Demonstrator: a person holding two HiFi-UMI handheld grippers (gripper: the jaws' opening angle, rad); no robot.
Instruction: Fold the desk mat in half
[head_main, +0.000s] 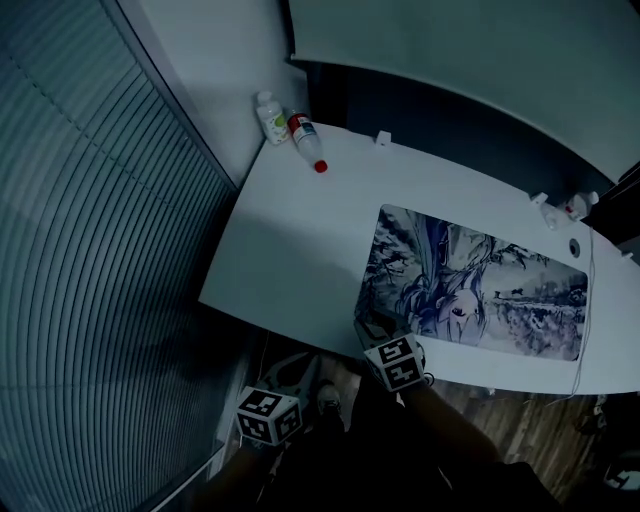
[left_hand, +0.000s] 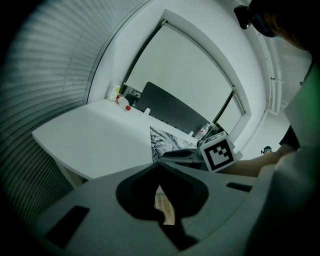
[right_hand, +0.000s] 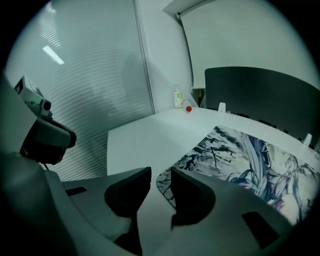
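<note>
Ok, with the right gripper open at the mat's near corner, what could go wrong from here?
The desk mat lies flat on the desk, so the open jaws of the right gripper could skid over the corner rather than get under it. The left gripper is shut and off the desk; lifting by one corner alone might fold the mat askew.

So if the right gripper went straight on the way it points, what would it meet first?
Probably the near corner of the desk mat, seen between the open jaws of the right gripper; nothing stands before it. Depth is unclear, so it might land on the table just beside.
</note>
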